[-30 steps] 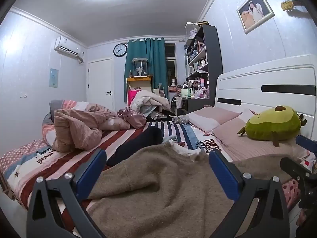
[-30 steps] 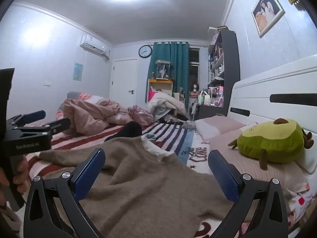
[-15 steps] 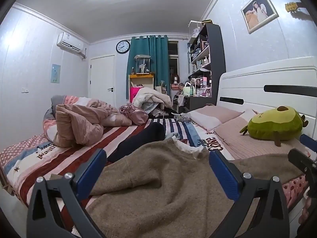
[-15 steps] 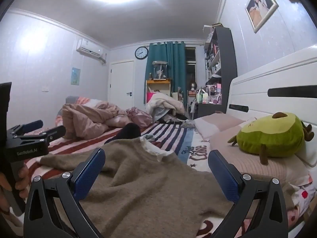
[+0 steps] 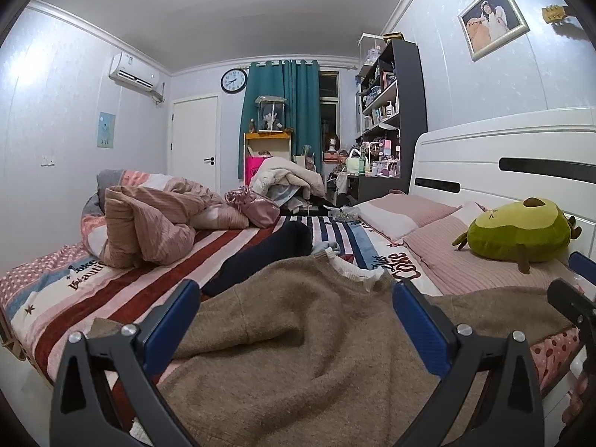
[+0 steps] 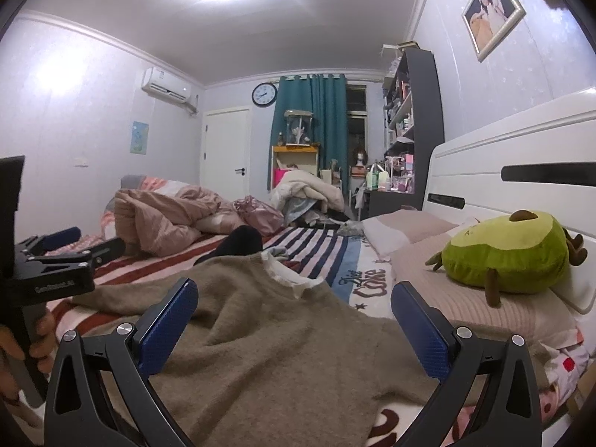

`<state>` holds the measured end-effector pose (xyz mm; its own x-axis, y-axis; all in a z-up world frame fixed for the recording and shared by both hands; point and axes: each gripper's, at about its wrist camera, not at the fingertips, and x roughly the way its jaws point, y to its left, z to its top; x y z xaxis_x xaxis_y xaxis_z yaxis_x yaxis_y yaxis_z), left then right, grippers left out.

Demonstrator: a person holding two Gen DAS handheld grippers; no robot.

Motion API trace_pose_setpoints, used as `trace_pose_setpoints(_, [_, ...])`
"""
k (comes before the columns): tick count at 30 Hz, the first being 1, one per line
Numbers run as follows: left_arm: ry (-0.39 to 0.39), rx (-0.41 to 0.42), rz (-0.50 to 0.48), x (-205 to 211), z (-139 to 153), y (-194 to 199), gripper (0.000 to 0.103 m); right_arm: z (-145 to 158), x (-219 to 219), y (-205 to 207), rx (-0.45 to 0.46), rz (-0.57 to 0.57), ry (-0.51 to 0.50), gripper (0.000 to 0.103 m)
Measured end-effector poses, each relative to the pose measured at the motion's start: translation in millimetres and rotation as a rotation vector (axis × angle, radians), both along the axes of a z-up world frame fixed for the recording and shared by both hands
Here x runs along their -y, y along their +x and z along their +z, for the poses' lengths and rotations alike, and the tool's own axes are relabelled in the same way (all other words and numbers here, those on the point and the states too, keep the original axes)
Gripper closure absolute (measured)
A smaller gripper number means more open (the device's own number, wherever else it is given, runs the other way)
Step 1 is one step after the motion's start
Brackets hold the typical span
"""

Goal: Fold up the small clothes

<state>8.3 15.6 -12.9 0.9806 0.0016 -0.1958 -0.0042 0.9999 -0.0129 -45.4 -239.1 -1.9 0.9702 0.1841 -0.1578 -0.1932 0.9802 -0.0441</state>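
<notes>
1. A brown knit sweater (image 5: 298, 342) lies spread across the near side of the bed (image 5: 93, 298), collar pointing toward 12 o'clock, with a white inner collar (image 5: 354, 270) showing at its neck.
2. The left gripper (image 5: 294, 320) hovers low over the sweater's body, its jaws released and spread wide, the blue pads (image 5: 169, 322) standing apart with only loose knit showing between them; whether they touch the cloth cannot be told.
3. The right gripper (image 6: 294, 320) hangs over the same sweater nearer the headboard side, jaws likewise released and holding nothing.
4. In the right wrist view the left gripper appears at 9 o'clock, held in a hand (image 6: 37, 339) just beside the sweater's sleeve.
5. A dark garment (image 5: 260, 257) lies just past the sweater's shoulder at about 11 o'clock, touching its edge.
6. A rumpled pink quilt (image 5: 149, 223) sits at 10 o'clock, well apart from the sweater.
7. A green avocado plush (image 5: 517, 231) rests on the pink pillows (image 5: 447, 260) at 2 o'clock, against the white headboard (image 5: 503, 164).
8. A wall clock (image 5: 234, 81) hangs beside teal curtains (image 5: 283, 111) at 12 o'clock.
</notes>
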Motion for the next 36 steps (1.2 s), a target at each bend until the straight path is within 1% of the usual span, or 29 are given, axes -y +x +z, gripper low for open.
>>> trace_pose_setpoints(2, [-0.002, 0.001, -0.002, -1, 0, 1, 0.001, 0, 0, -1, -0.006, -0.02, 0.007, 0.0])
trace_pose_setpoints(4, [-0.011, 0.006, -0.014, -1, -1, 1, 0.001, -1, 3, 2, -0.036, -0.042, 0.034, 0.0])
trace_pose_setpoints(6, [-0.022, 0.001, -0.027, -1, -2, 2, 0.001, -3, 9, 8, -0.079, -0.018, 0.085, 0.0])
trace_pose_setpoints(8, [-0.018, -0.001, -0.034, 1, -3, 3, 0.001, -4, 14, 9, -0.097, 0.007, 0.119, 0.0])
trace_pose_setpoints(12, [-0.008, -0.005, -0.034, 2, -5, 3, 0.001, -5, 15, 10, -0.103, -0.014, 0.107, 0.0])
trace_pose_setpoints(17, [-0.033, -0.029, -0.056, 4, -7, 7, 0.001, -7, 16, 13, -0.131, 0.01, 0.144, 0.0])
trace_pose_setpoints(21, [-0.032, -0.031, -0.057, 5, -7, 7, 0.001, -7, 15, 13, -0.132, 0.006, 0.128, 0.0])
trace_pose_setpoints(36, [-0.034, -0.04, -0.057, 7, -9, 7, 0.001, -9, 17, 13, -0.132, 0.002, 0.13, 0.0])
